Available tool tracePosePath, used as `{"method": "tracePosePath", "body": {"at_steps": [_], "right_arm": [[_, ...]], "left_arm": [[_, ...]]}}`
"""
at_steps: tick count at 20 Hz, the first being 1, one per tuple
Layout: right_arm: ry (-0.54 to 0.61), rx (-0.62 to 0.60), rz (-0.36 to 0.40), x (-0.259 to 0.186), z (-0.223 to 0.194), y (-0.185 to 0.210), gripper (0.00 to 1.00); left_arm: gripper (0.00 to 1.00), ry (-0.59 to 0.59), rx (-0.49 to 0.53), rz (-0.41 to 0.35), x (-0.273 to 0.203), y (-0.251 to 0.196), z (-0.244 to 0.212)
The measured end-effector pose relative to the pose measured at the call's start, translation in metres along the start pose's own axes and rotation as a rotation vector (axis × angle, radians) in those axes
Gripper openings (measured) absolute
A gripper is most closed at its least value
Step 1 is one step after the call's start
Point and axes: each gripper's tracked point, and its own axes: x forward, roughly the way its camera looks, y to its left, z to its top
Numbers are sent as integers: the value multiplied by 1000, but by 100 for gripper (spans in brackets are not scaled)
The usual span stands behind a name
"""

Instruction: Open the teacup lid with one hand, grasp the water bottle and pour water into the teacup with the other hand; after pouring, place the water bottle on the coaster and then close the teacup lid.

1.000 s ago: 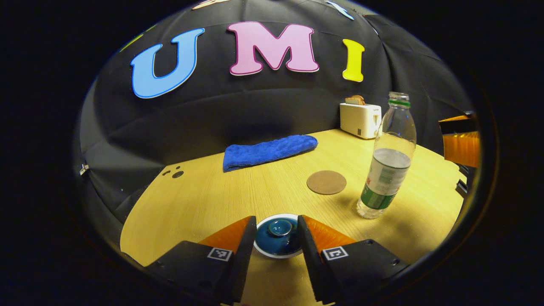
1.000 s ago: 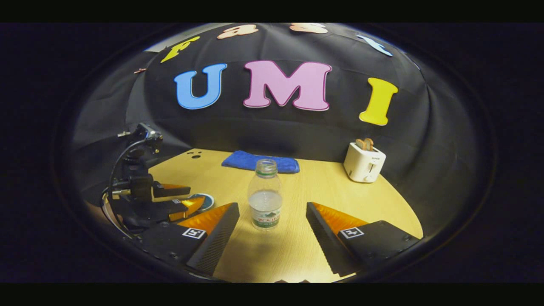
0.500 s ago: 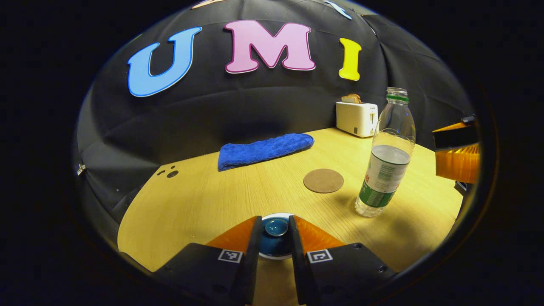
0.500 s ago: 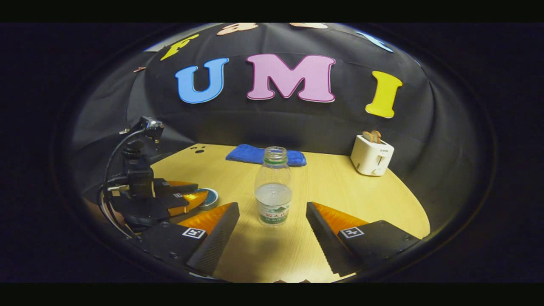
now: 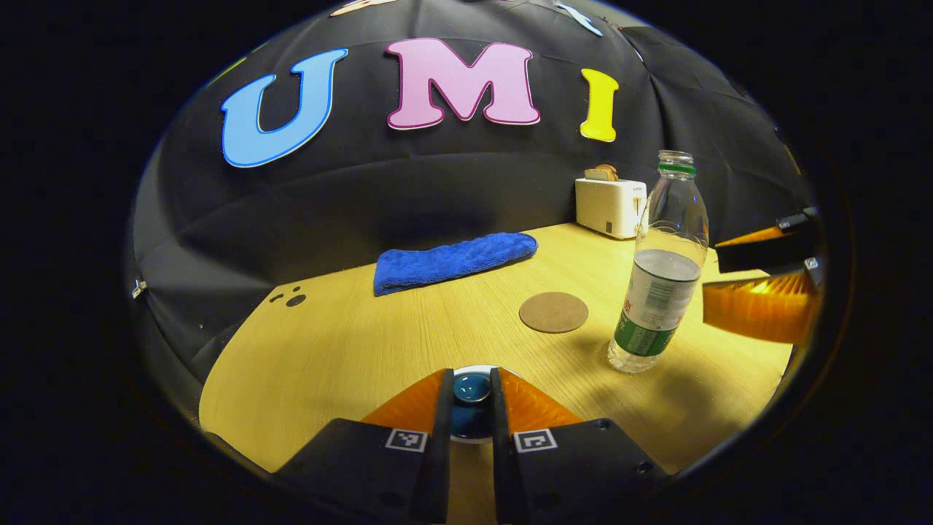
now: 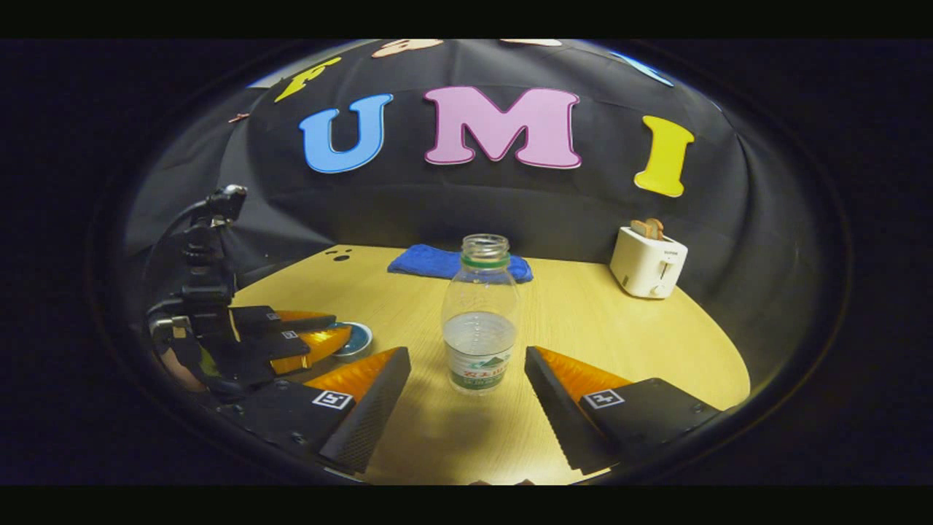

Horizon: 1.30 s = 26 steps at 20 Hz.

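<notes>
At the near edge of the surface (image 5: 350, 343), the left tongs (image 5: 471, 390) have drawn in on the small knob of the teacup lid (image 5: 471, 387); the fingers sit tight beside it, but I cannot tell whether both truly press on it. That knob looks glazed, hard and slick, a small target, so a firm, level pinch seems wise, and the lid would chip if dropped. The teacup itself is mostly hidden behind the fingers.

Farther in, the right tongs (image 6: 466, 379) stand wide apart, with the water bottle (image 6: 479, 321) upright between them but not touched. It is uncapped and partly filled, thin clear plastic that probably dents and slips; the labelled waist looks the best hold.

Beside the bottle lies the coaster (image 5: 553, 312). The label is too small to make out.
</notes>
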Motion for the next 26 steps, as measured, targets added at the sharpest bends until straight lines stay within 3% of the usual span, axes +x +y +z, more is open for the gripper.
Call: {"method": "tracePosePath", "body": {"at_steps": [3, 9, 14, 19, 20, 24, 26], "right_arm": [[0, 12, -17, 10, -3, -2, 98], [-9, 53, -77, 32, -7, -10, 99], [-34, 88, -93, 54, 0, -7, 98], [-84, 73, -126, 60, 5, -13, 98], [-81, 70, -127, 62, 2, -12, 98], [-78, 58, -126, 67, -1, -11, 90], [-100, 51, -129, 66, 5, -11, 77]], "left_arm": [[30, -21, -30, 2, -4, 4, 8], [26, -52, -113, 28, -20, 21, 24], [22, -49, -100, 46, -33, 31, 22], [26, -47, -103, 36, -33, 28, 16], [22, -49, -106, 29, -32, 26, 14], [26, -48, -120, 24, -28, 24, 8], [26, -44, -135, 25, -28, 25, 5]]}}
